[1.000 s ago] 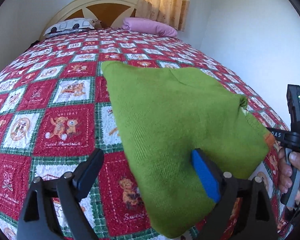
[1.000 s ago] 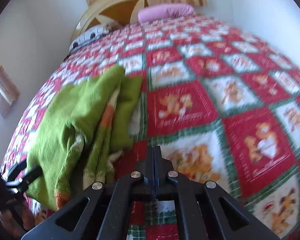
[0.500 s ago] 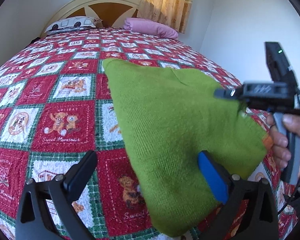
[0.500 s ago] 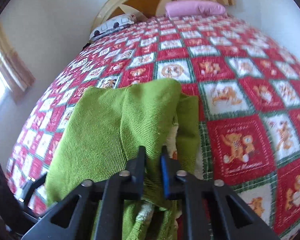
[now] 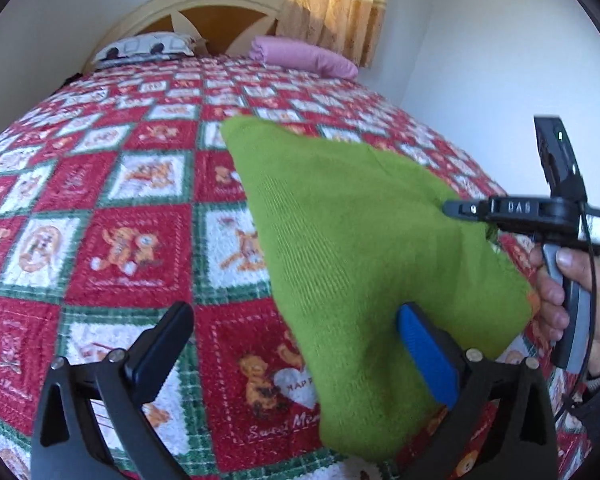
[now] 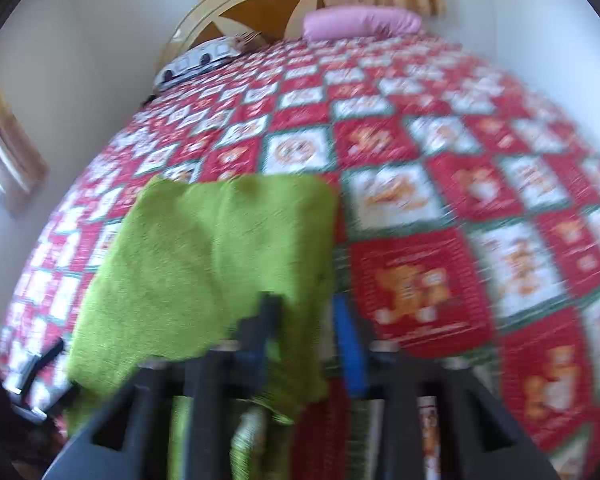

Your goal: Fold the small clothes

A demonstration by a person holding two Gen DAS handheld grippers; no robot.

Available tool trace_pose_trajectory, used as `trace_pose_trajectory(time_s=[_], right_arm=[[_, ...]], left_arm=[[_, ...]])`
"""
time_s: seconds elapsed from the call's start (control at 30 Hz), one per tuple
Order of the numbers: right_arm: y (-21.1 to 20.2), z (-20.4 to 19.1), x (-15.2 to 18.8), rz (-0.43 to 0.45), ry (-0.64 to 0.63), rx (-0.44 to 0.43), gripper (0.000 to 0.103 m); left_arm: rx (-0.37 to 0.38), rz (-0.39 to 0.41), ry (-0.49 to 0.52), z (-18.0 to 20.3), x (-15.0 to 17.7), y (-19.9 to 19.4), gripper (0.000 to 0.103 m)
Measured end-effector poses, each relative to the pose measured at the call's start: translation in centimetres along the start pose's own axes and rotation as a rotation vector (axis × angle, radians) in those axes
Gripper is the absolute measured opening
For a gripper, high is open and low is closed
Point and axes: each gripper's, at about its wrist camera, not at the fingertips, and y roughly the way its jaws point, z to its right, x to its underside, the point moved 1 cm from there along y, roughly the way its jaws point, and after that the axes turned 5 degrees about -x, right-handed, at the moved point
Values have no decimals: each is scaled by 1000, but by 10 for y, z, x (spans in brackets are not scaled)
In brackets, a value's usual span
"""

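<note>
A green knit garment point(image 5: 360, 240) lies folded on the red and white patchwork quilt point(image 5: 132, 248). My left gripper point(image 5: 292, 352) stands wide open at its near edge: the blue-padded finger point(image 5: 424, 356) rests against the cloth and the other finger point(image 5: 160, 344) is over bare quilt. My right gripper point(image 5: 460, 209), held by a hand point(image 5: 572, 300), hovers at the garment's right edge. In the blurred right wrist view the right gripper point(image 6: 308, 332) has its jaws opening, with the garment's point(image 6: 220, 260) right edge between the fingers, not pinched.
A pink pillow point(image 5: 304, 56) and a patterned pillow point(image 5: 144, 46) lie by the wooden headboard point(image 5: 204, 12). Curtains point(image 5: 324, 4) hang behind it. A white wall point(image 5: 500, 60) runs close along the bed's right side. Open quilt stretches left of the garment.
The right gripper swung from the bare quilt over to the garment's right edge and its jaws went from shut to parted. The left gripper stayed wide open in place.
</note>
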Motion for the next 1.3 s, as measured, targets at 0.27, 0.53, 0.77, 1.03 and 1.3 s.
trace_pose_trajectory(time_s=[0.27,0.53,0.77,1.03,1.3], right_arm=[[-31,-68,0,68,-218,-154,47],[24,-39,27,-74,-182,-149,37],[24,-44,34,-39,-222,-127,36],[-9,-33,23,39,-186,-191,53],[-9,5,3,57,-95,-165,57]], left_arm=[[-63,54,4,5,-43,13,103],[-54,-73,14,9,-29,53,103],[-41,-63,-9,7,-18,43,103],[-17,-60,-66,0,-10,38,103],[-25,-59,-62,-1,-9,38,103]])
